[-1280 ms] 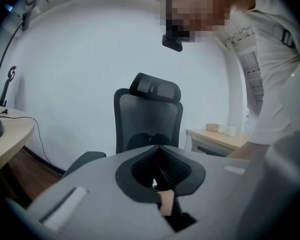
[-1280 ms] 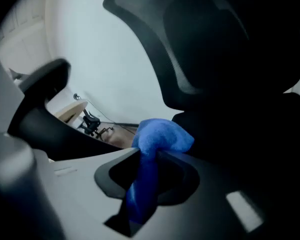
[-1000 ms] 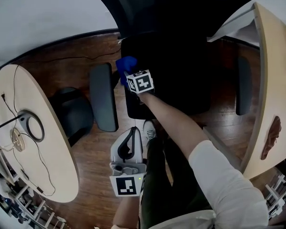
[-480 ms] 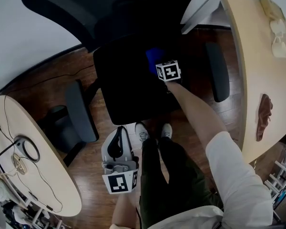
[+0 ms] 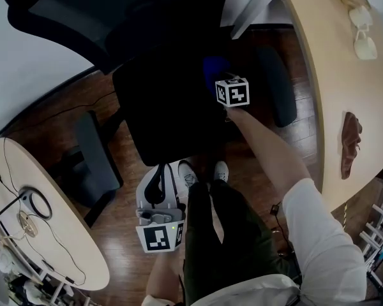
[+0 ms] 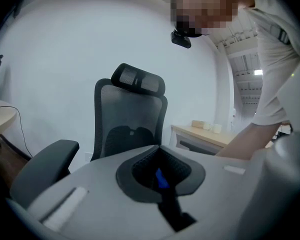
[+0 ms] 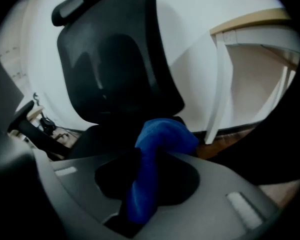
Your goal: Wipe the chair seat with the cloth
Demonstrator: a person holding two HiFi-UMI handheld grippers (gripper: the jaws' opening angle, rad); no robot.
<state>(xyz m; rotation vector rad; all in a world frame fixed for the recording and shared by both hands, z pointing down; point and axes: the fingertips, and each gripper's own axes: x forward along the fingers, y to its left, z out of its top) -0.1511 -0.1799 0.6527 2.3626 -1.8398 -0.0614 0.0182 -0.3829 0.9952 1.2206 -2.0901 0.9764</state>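
A black office chair stands in front of me; its seat [image 5: 172, 113] fills the middle of the head view and its backrest [image 7: 115, 64] rises in the right gripper view. My right gripper [image 5: 218, 80] is shut on a blue cloth [image 7: 152, 171], whose bunched end [image 5: 215, 67] lies on the seat's right rear part. My left gripper [image 5: 158, 187] hangs low beside my legs, short of the seat's front edge, its jaws closed with nothing between them. In the left gripper view the chair's backrest [image 6: 130, 119] and an armrest [image 6: 40, 164] show ahead.
A wooden desk [image 5: 325, 75] runs along the right, carrying two pale mugs [image 5: 362, 34]. A round table [image 5: 51, 234] with cables sits at lower left. The chair's armrests [image 5: 96, 152] [image 5: 277, 88] flank the seat. My feet [image 5: 198, 171] stand on the wood floor.
The right gripper has carried the cloth from the seat's left side across to its right rear part. The head view has shifted; the left gripper has stayed by my legs.
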